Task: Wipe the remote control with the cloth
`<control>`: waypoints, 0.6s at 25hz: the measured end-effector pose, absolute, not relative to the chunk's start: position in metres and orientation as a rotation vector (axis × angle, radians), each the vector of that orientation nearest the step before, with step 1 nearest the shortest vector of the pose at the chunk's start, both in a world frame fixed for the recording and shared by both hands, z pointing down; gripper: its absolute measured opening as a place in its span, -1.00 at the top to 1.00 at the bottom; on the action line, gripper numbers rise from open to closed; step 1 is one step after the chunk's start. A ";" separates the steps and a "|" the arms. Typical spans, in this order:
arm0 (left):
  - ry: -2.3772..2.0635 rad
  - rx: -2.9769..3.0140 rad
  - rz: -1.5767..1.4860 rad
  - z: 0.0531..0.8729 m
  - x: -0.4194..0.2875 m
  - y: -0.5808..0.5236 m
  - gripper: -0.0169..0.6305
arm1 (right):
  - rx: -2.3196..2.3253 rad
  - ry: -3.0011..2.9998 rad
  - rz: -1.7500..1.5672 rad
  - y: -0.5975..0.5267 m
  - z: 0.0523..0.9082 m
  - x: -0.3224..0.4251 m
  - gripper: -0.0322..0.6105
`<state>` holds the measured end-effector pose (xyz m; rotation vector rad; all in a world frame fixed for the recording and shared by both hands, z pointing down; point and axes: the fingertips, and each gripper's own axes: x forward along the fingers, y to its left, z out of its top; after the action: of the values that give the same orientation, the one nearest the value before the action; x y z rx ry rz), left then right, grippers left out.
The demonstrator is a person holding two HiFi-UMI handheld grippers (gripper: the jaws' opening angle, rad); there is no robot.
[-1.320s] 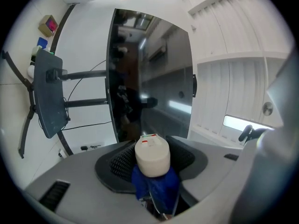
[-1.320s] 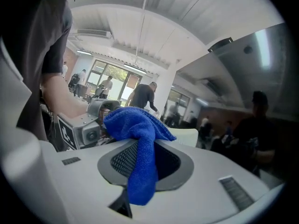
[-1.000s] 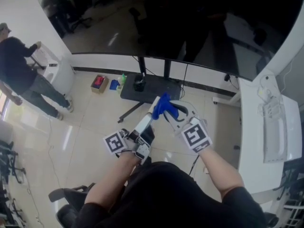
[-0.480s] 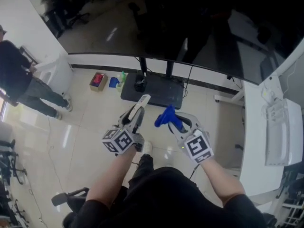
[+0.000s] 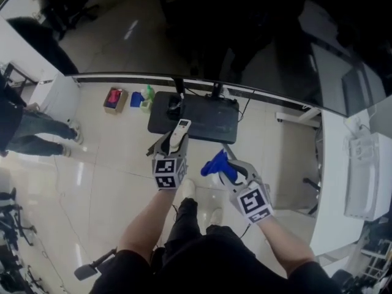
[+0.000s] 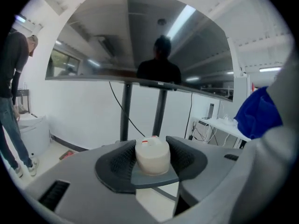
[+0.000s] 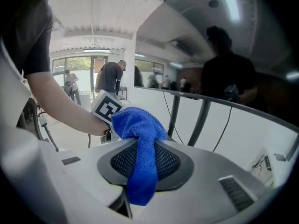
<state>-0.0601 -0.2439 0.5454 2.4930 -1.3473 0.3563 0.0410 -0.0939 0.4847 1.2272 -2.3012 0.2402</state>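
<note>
In the head view my left gripper [image 5: 177, 133] is shut on a white remote control [image 5: 181, 129], which points away from me over the floor. The left gripper view shows the remote's end [image 6: 152, 155] clamped between both dark pads. My right gripper [image 5: 224, 168] is shut on a bunched blue cloth [image 5: 215, 163], a short way right of the remote and apart from it. In the right gripper view the cloth [image 7: 140, 148] hangs down between the pads, and the left gripper's marker cube [image 7: 108, 108] shows just behind it.
A large dark TV screen [image 5: 245, 35] stands ahead on a stand with a black base [image 5: 196, 118]. A white desk [image 5: 334, 182] runs along the right. A red box and bottles [image 5: 122, 98] lie on the floor at left, near a standing person [image 5: 24, 133].
Both grippers have come down and toward me. The cloth, which lay against the remote's tip, has parted from it. My left gripper has rolled, so its marker cube now faces up.
</note>
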 end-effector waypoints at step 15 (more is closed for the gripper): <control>-1.373 2.386 0.656 0.725 0.008 -0.342 0.31 | 1.330 -2.154 0.448 -0.177 0.598 0.097 0.61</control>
<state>0.0081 -0.3420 0.7246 2.3857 -1.3734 0.6556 0.0975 -0.1768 0.5985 1.3298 -2.1537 0.4478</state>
